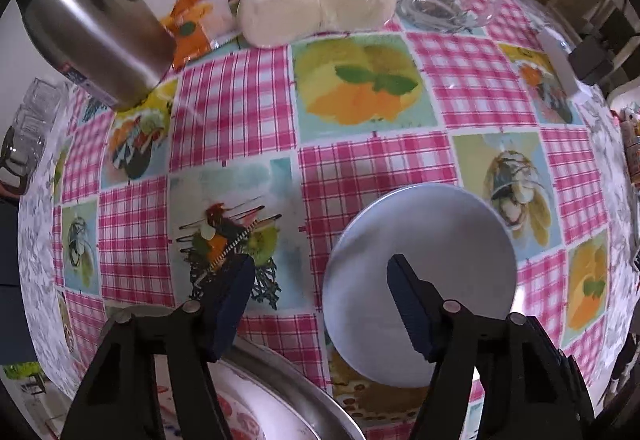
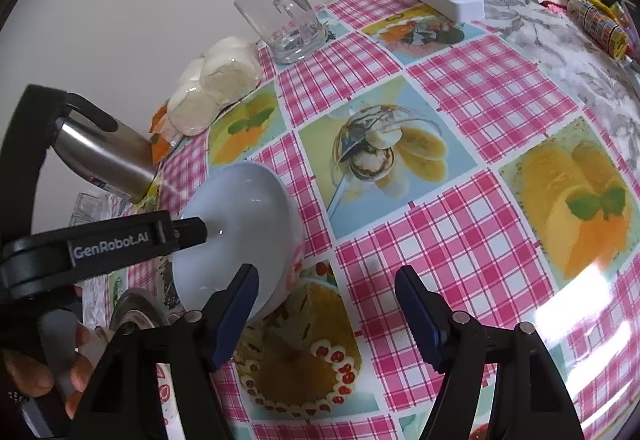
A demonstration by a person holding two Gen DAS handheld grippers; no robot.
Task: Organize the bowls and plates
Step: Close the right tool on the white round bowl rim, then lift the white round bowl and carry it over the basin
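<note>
Your left gripper (image 1: 320,292) points steeply down at the desk (image 1: 472,80), jaws partly spread, straddling the left rim of the white bowl (image 1: 424,252). One finger sits inside the bowl; the other hangs outside over the tablecloth, left of the rim. The right wrist view shows that inner finger reaching into the bowl's hollow. I cannot tell whether either pad touches the wall.

The bowl sits tilted, its mouth facing up and toward the left gripper, with its foot toward the right gripper (image 2: 326,312). That one is half-open and empty, the bowl just beside its left finger.

A metal plate (image 1: 288,396) lies near, just left of the bowl.

Judgement: the left gripper is nearer, so the pinch on the rim falls to it.
</note>
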